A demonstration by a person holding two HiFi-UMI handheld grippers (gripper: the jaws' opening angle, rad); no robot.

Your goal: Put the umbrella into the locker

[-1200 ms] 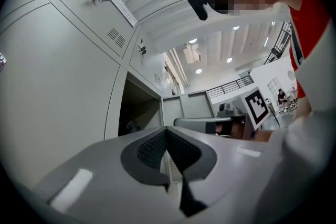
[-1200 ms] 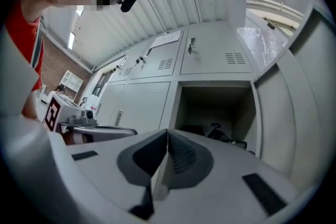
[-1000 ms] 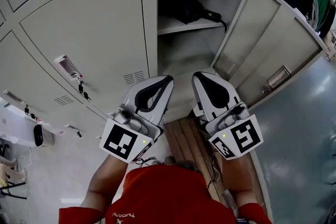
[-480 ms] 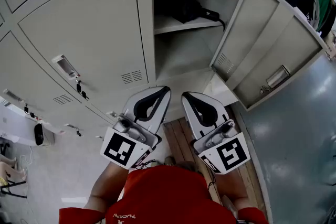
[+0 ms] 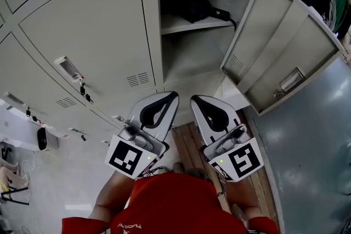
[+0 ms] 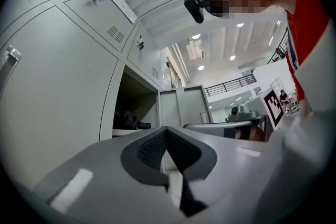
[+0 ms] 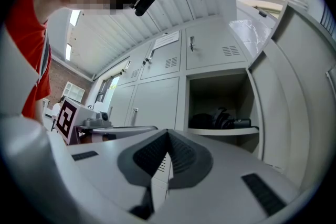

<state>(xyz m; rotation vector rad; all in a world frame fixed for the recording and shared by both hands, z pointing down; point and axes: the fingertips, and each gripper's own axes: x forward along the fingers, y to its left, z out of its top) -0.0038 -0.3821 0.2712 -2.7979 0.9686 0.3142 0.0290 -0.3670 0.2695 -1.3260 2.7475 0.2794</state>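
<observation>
head view: left gripper (image 5: 171,97) and right gripper (image 5: 196,101) both clenched, empty, drawn back toward the person since a second ago; umbrella (image 5: 198,8) lies on the far shelf (image 5: 181,26) of the open locker (image 5: 189,57); placement looks complete

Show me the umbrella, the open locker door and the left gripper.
umbrella (image 5: 196,8), head view, dark body on the shelf
locker door (image 5: 277,44), head view, middle of its panel
left gripper (image 5: 174,95), head view, between its fingertips

Wooden slats (image 5: 185,145) are seen at floor level. Keys (image 5: 83,90) are hung from a neighbouring closed door (image 5: 93,24). A grey-green floor (image 5: 312,172) is seen at the right.
</observation>
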